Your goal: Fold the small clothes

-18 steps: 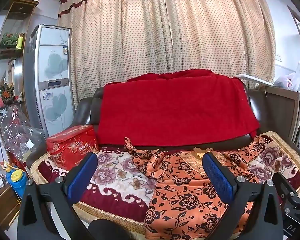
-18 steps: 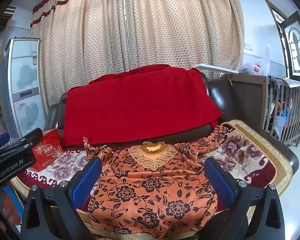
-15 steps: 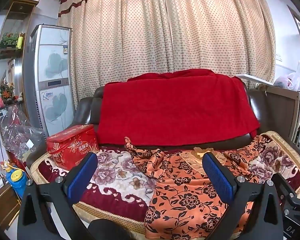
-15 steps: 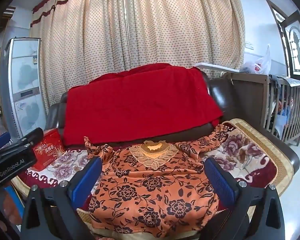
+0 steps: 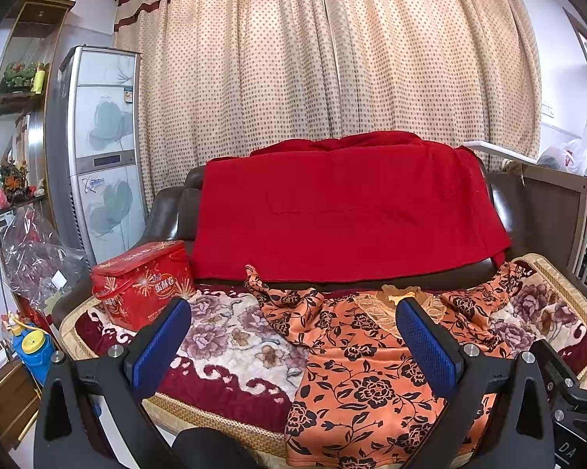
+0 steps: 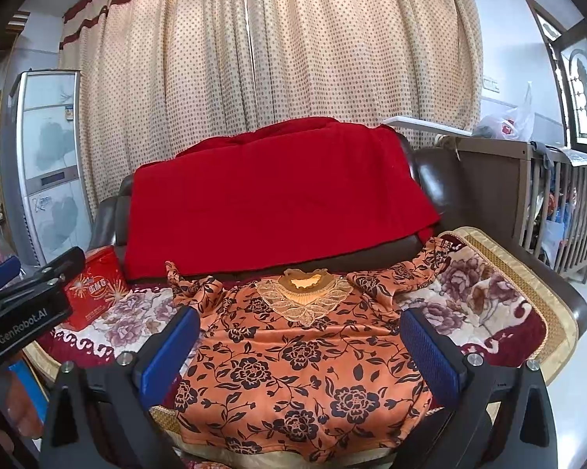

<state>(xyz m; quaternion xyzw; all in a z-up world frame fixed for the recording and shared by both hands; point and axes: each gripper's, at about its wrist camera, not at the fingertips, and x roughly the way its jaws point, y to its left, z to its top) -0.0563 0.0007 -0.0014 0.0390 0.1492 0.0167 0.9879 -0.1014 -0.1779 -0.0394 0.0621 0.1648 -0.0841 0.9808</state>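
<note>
We hold the left gripper with its jaws spread as wide as they go, blue pads facing each other across an empty gap. It points forward and slightly downward. We hold the right gripper the same way: jaws fully apart, nothing between the blue pads, tilted a little below level. In the right wrist view the left gripper's black body sits at the left edge, so the two tools are side by side, near but apart.

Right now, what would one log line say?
stage: pre-grasp | left hand-held gripper: open, empty | right hand-held gripper: open, empty | blouse: flat on sofa, unfolded
</note>
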